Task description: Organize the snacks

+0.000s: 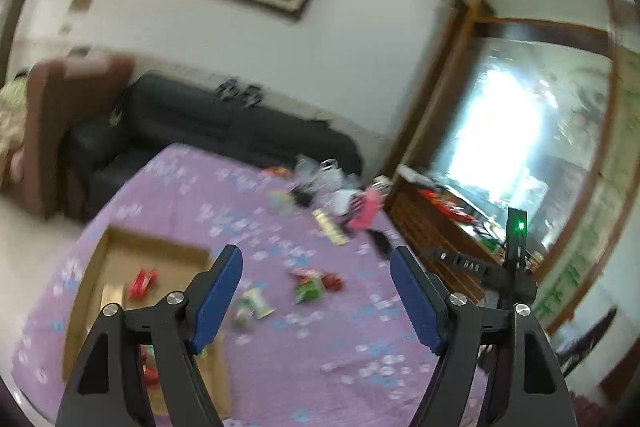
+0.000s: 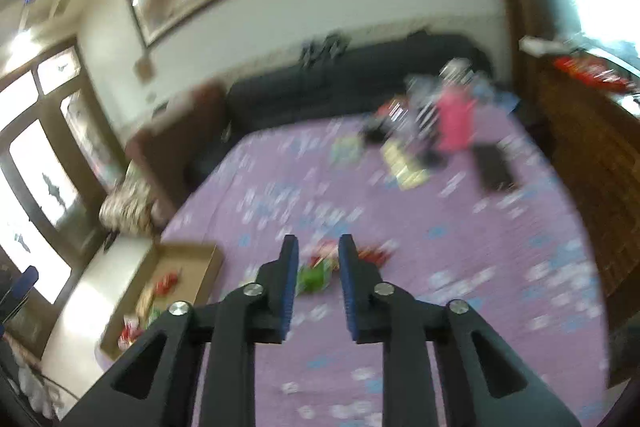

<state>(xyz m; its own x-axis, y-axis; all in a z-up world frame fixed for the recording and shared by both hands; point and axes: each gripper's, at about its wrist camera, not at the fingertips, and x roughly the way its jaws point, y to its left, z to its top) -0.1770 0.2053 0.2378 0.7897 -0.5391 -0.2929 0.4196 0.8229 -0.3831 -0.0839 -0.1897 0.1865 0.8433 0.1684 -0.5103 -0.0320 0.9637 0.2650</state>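
left gripper: jaws wide apart, holding nothing, above the cloth.
right gripper: jaws parted by a narrow gap, nothing between them, above the cloth.
box: open cardboard, at the table's left edge; red packs lie inside.
loose snacks: green pack and white pack lie on open cloth ahead of both grippers.
far clutter: pink item, bags, dark flat item.
beyond: sofa, wooden cabinet to the right.
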